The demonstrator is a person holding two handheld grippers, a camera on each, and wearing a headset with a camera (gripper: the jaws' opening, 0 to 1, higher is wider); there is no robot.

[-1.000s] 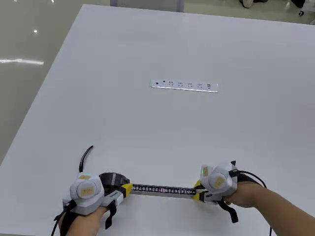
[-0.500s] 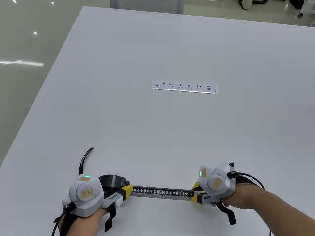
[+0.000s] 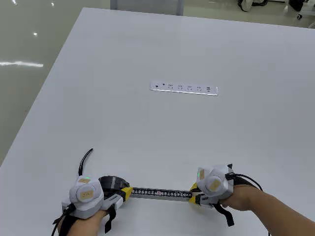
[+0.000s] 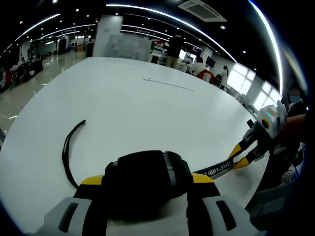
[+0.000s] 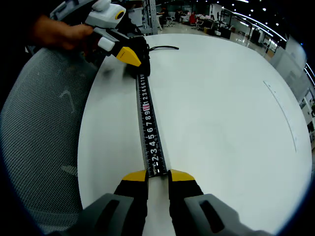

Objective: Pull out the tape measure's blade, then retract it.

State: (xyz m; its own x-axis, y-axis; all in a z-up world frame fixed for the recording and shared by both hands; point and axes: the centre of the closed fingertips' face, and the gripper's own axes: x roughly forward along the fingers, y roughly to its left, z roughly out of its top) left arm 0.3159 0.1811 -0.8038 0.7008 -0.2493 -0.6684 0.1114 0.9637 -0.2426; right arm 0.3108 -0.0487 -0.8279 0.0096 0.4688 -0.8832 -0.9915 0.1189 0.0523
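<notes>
Tape measure (image 4: 145, 177): black case near the worktop's (image 3: 197, 137) near edge, toward its left corner; I have it clamped between my left jaws
Left gripper (image 3: 125, 191): pressed against the case from both sides; yellow tips show beside it
Right gripper (image 3: 193, 193): pinching the free end of the blade (image 5: 147, 123) between its yellow tips
Blade: drawn out straight along the near edge, numbers up, from case to right tips
Strap (image 3: 84, 160): black, curving just left of the case
Power strip (image 3: 183, 86): white, mid-worktop; well apart from both grippers
</notes>
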